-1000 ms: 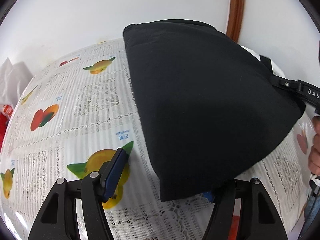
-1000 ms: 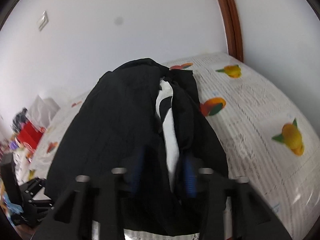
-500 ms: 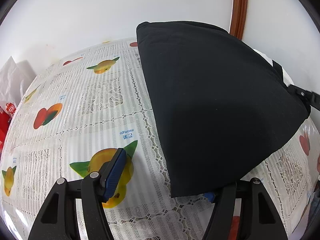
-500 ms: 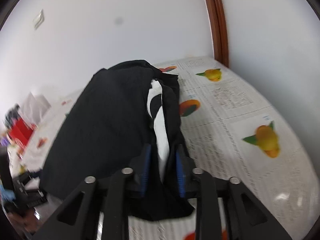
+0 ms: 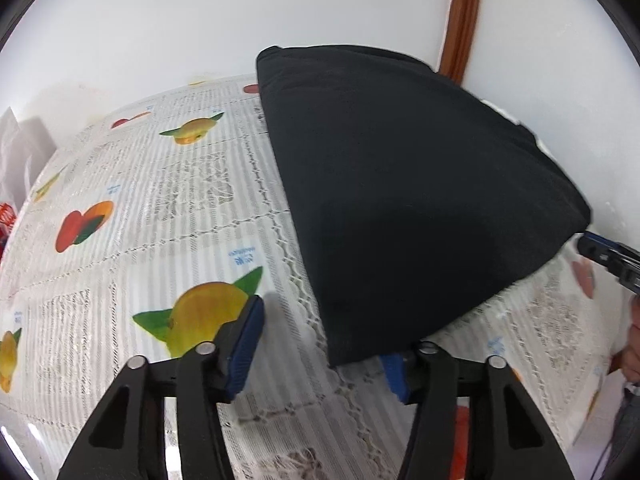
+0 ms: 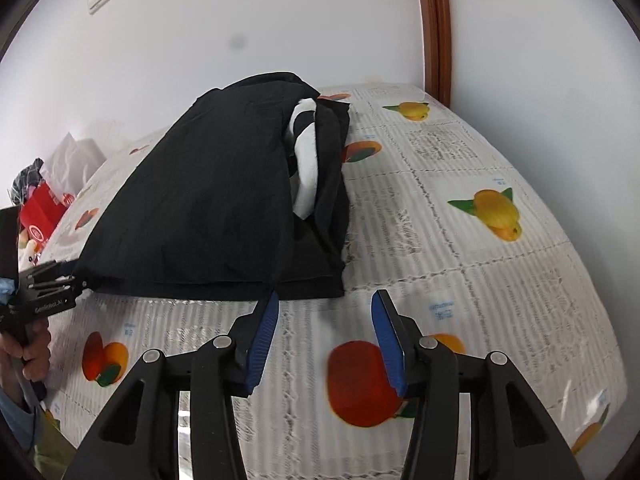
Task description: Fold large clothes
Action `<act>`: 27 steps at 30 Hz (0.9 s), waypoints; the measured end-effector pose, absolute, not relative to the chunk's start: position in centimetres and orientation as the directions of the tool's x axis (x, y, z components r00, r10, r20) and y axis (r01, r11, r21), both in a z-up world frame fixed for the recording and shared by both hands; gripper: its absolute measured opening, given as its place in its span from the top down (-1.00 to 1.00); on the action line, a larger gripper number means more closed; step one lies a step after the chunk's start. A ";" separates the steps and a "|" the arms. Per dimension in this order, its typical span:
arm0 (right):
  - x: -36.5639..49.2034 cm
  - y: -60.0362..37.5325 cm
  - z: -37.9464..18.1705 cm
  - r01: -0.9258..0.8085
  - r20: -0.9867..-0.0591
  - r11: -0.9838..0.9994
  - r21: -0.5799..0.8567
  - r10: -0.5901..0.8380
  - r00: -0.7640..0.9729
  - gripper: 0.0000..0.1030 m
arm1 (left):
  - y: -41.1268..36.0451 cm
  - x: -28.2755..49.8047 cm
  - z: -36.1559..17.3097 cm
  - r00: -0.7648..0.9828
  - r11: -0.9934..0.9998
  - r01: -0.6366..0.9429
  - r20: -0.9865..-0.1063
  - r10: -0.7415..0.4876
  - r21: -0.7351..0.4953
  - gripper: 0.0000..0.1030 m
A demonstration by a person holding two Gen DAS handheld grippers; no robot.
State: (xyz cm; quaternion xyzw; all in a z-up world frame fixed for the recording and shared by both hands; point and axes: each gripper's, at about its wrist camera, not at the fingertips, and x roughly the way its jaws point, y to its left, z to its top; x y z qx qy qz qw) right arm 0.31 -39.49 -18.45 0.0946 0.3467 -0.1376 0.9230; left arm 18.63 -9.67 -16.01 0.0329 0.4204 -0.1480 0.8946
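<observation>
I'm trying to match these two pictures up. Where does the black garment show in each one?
Left wrist view: the black garment fills the center and right, its near corner over the left hand-held gripper's right finger.
Right wrist view: the garment lies center-left, just beyond the open right hand-held gripper.
Shared landmark: the brown door frame on the white wall behind it.

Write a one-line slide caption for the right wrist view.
Open right gripper just short of the folded black garment lying on the fruit-print tablecloth.

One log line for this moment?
garment: folded, on table | left gripper: open | right gripper: open, empty
</observation>
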 end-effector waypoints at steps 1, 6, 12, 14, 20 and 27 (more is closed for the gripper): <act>0.4 -39.5 -18.5 0.322 -0.663 0.943 0.090 -0.184 0.726 0.07 | -9.6 18.4 -15.9 0.604 0.950 0.302 -0.757 -0.250 -0.072 0.14; 2.3 -39.9 -18.9 0.342 -0.660 0.931 0.124 -0.180 0.729 0.07 | -9.7 18.0 -15.6 0.591 0.938 0.330 -0.752 -0.293 -0.106 0.44; 4.8 -39.6 -19.8 0.347 -0.688 0.932 0.104 -0.184 0.702 0.80 | -9.7 17.6 -15.3 0.597 0.937 0.329 -0.743 -0.302 -0.117 0.64; 5.5 -38.9 -19.6 0.321 -0.686 0.944 0.082 -0.180 0.705 0.83 | -9.2 17.5 -15.1 0.603 0.941 0.319 -0.741 -0.296 -0.117 0.66; 8.2 -36.0 -19.5 0.248 -0.688 0.967 0.061 -0.139 0.712 0.84 | -5.6 16.7 -14.4 0.634 0.961 0.254 -0.731 -0.251 -0.110 0.66; 12.6 -31.4 -19.7 0.181 -0.691 0.980 0.084 -0.074 0.719 0.84 | -0.2 15.7 -14.6 0.644 0.981 0.148 -0.741 -0.189 -0.122 0.66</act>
